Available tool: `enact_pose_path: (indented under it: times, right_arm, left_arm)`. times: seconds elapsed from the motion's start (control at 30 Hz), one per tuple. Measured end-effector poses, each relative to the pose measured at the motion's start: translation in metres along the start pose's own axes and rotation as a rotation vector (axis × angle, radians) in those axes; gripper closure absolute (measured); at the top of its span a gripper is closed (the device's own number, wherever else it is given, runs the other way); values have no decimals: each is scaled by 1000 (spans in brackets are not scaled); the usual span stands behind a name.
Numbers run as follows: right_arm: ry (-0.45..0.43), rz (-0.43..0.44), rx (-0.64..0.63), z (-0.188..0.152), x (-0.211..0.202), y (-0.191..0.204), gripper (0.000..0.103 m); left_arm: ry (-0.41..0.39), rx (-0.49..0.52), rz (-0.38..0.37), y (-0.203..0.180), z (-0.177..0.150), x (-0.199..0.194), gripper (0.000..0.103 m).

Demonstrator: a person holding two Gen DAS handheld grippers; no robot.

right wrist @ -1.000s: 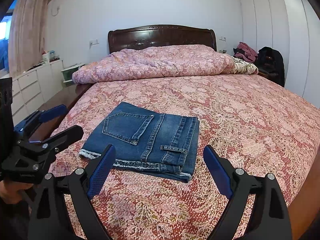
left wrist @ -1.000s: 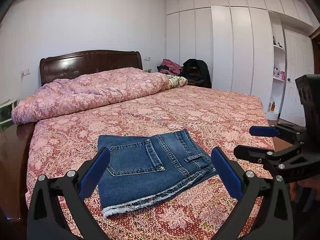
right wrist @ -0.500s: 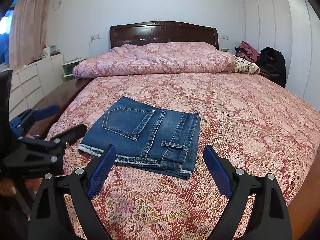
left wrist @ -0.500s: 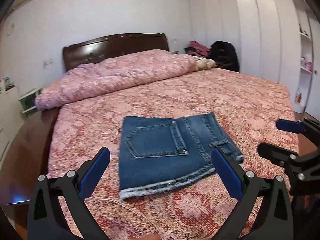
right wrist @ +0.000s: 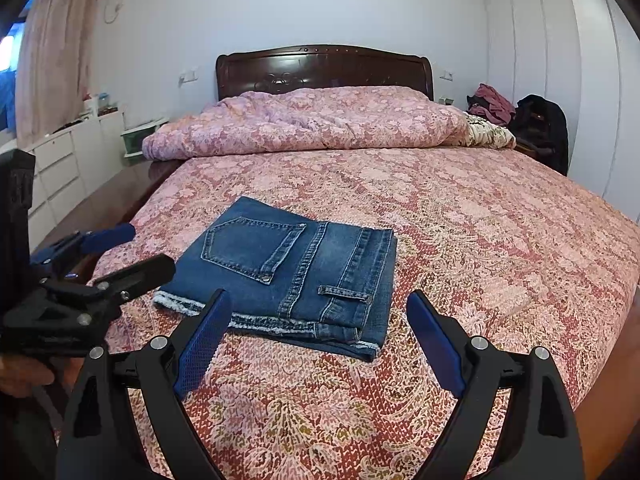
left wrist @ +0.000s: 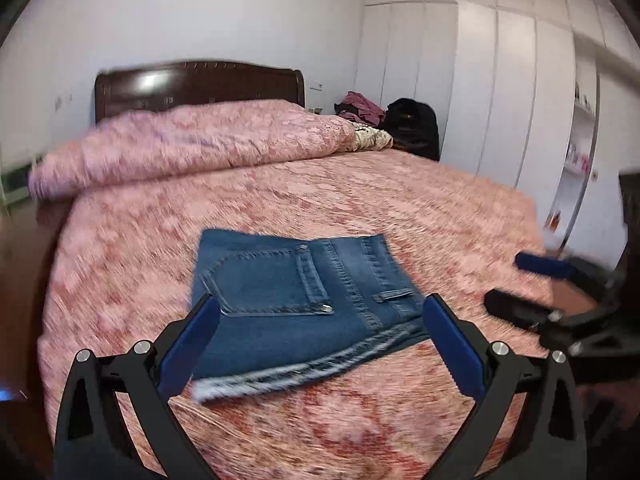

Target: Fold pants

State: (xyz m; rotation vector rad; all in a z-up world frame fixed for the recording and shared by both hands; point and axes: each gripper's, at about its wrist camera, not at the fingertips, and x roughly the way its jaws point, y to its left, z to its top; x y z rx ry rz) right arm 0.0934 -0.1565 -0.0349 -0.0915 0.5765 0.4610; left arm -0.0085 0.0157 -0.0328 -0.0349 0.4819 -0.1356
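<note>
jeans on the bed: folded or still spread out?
Folded. The jeans lie as a compact stacked rectangle on the bedspread, back pocket up, layered edges at the near right corner.

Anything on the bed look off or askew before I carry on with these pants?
Nothing serious. The folded denim pants lie flat on the patterned bedspread, turned at an angle to the bed's near edge, and a lower layer pokes out at the near right corner, so the edges are not flush. Both tongs, left and right, are open and empty.
</note>
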Motion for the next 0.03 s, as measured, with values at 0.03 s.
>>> enact_pose_path:
  times: [0.03]
  right_arm:
    - [-1,1,3,0,0,-1,15]
  left_arm:
    - [4,4,-32,0,0,0,2]
